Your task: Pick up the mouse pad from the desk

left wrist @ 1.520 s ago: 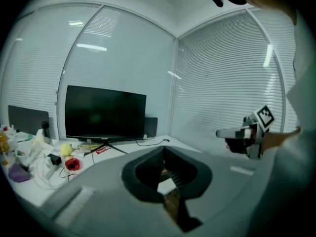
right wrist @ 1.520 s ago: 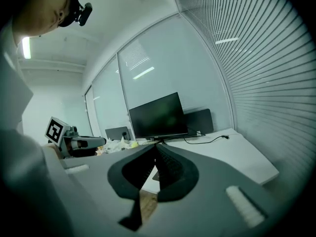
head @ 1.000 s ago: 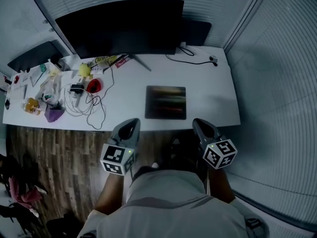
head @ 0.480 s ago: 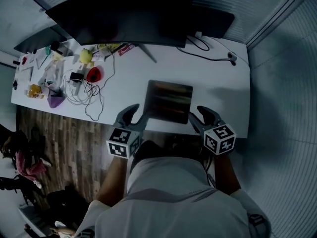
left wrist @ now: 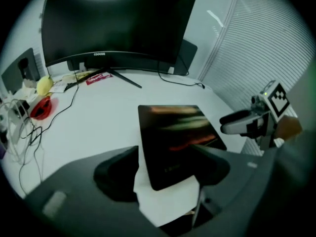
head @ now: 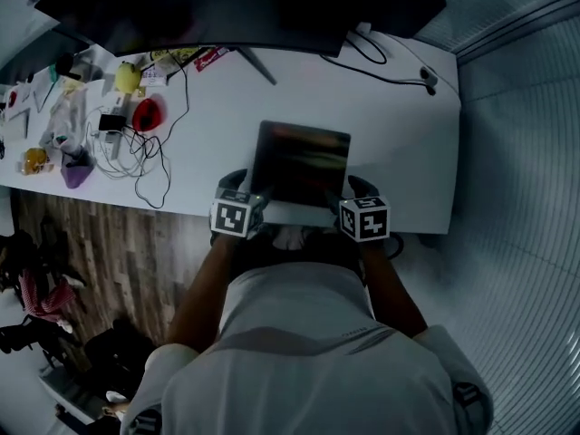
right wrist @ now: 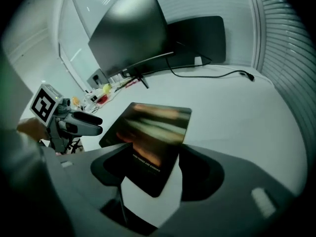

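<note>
A dark rectangular mouse pad (head: 302, 161) lies flat on the white desk (head: 399, 143), close to its front edge. My left gripper (head: 243, 190) is at the pad's near-left corner and my right gripper (head: 350, 190) at its near-right corner. In the left gripper view the jaws of the left gripper (left wrist: 165, 174) are opening, with the corner of the mouse pad (left wrist: 173, 137) between them, untouched. In the right gripper view the jaws of the right gripper (right wrist: 155, 174) are opening too, straddling the other corner of the mouse pad (right wrist: 153, 132) without pressing on it.
A large black monitor (head: 208, 12) stands along the desk's back edge. Cables (head: 136, 152), a red mouse (head: 145, 113), a yellow object (head: 127, 77) and a purple object (head: 75, 172) clutter the left end. Wooden floor (head: 118, 252) lies below the front edge.
Both grippers have dropped from in front of the desk down onto the pad's near corners. Their jaws have gone from shut to wide open.
</note>
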Demonstrator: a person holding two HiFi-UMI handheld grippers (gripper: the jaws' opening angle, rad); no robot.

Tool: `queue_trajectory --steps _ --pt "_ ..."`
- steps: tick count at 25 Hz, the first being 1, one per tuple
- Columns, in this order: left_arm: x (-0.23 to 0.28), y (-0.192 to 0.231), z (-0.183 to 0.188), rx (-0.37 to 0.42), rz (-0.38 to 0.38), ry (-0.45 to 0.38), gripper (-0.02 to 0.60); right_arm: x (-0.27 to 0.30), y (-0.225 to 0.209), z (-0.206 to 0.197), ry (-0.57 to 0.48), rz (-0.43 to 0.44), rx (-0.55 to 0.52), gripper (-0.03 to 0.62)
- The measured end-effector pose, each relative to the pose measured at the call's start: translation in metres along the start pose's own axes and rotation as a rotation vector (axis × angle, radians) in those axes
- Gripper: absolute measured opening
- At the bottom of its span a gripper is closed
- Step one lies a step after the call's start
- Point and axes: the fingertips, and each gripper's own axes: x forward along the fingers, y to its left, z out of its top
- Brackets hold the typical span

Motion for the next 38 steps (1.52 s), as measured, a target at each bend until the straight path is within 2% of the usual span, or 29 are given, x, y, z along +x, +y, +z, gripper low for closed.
queue_trajectory --steps 2,7,10,15,22,26,30,32,34,38 --pt "0.011 0.005 -0.005 0.005 0.003 0.022 0.310 0.012 -0.007 -0.004 0.010 -0.049 0.027 0.299" --pt "0.029 0.004 -0.015 0.085 0.014 0.088 0.310 0.034 -0.012 -0.012 0.034 -0.145 0.013 0.300" --pt "0.043 0.002 -0.025 0.088 0.005 0.113 0.311 0.034 -0.014 -0.012 0.029 -0.187 0.010 0.290" --pt "0.042 0.001 -0.025 0.090 0.021 0.141 0.302 0.035 -0.016 -0.012 0.035 -0.181 0.025 0.281" --pt "0.043 -0.001 -0.025 0.082 0.043 0.146 0.278 0.036 -0.012 -0.015 0.049 -0.230 -0.023 0.267" --pt "0.043 0.003 -0.026 0.049 0.071 0.149 0.222 0.036 -0.012 -0.015 0.055 -0.228 -0.034 0.256" --pt "0.044 0.002 -0.026 0.052 0.086 0.152 0.219 0.036 -0.010 -0.016 0.048 -0.226 -0.034 0.245" --pt "0.044 -0.001 -0.026 0.054 0.089 0.158 0.218 0.037 -0.004 -0.017 0.050 -0.218 -0.044 0.157" --pt "0.044 -0.002 -0.026 0.053 0.091 0.163 0.219 0.039 0.002 -0.018 0.049 -0.207 -0.053 0.101" --pt "0.044 -0.002 -0.026 0.046 0.090 0.163 0.213 0.039 0.004 -0.019 0.045 -0.165 -0.032 0.087"
